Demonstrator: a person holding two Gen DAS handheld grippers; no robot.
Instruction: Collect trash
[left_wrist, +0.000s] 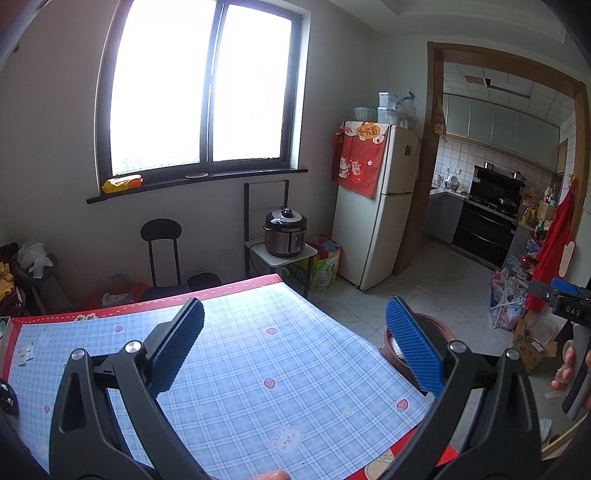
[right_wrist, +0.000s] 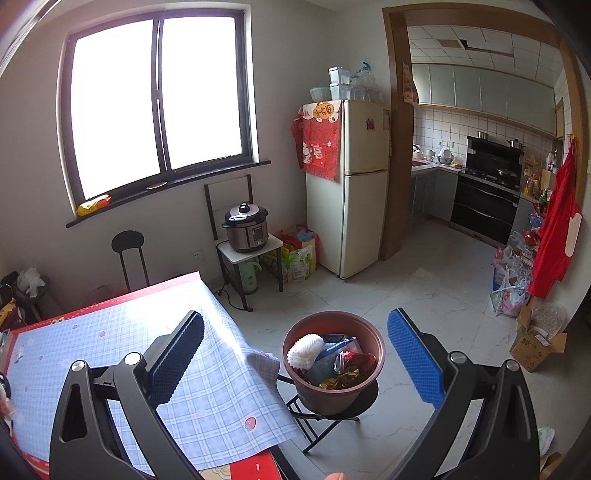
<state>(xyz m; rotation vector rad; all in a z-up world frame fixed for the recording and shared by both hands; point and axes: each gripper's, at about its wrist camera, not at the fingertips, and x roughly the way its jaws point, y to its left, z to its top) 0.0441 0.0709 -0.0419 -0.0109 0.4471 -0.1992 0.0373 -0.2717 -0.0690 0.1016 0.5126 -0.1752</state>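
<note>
Both the left tongs (left_wrist: 295, 347) and right tongs (right_wrist: 295, 354) gape wide, holding nothing. The brown bin (right_wrist: 334, 360), just off the tabletop (right_wrist: 110, 343) edge, holds collected trash. Small scraps (left_wrist: 26, 354) remain at nine o'clock; approach them low and flat.
</note>
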